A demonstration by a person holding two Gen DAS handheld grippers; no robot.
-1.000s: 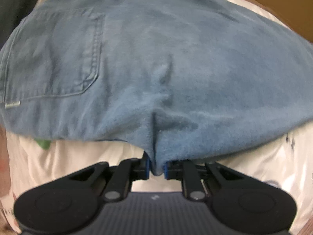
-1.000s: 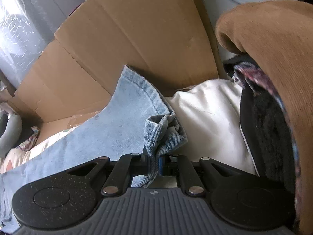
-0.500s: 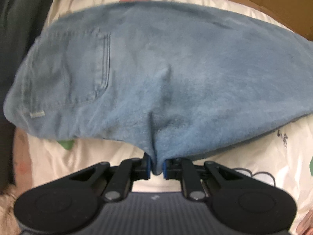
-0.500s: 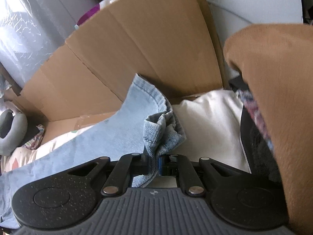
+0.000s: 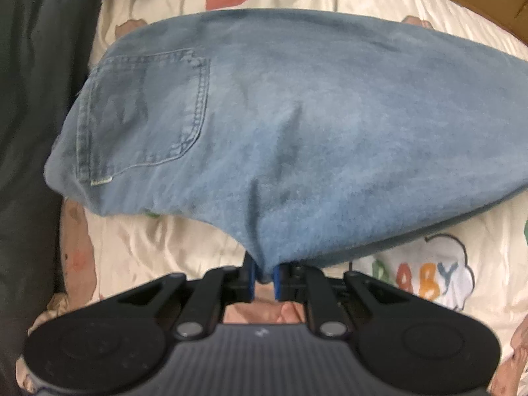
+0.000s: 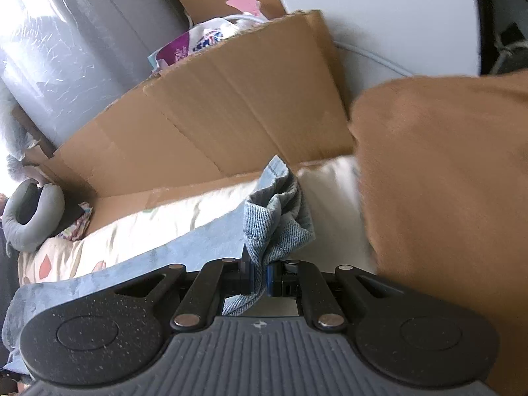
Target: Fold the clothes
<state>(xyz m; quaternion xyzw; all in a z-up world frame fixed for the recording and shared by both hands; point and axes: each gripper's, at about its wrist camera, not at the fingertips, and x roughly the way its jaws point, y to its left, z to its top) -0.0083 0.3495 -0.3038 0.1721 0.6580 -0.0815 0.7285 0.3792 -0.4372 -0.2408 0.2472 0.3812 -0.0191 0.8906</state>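
A pair of light blue jeans hangs over a cream patterned bedsheet, its back pocket at the left. My left gripper points down and is shut on the near edge of the denim. In the right wrist view, the jeans stretch away to the left and a bunched hem sticks up from my right gripper, which is shut on it. Both blue pads pinch cloth.
A brown cardboard wall stands behind the bed. A brown garment fills the right of the right wrist view. A grey neck pillow lies at the far left. Dark fabric borders the sheet on the left.
Both grippers have risen with the jeans in them. The denim looks smaller and more sheet shows around it, with a "BABY" print appearing. More of the cardboard's top edge and the brown garment came into view.
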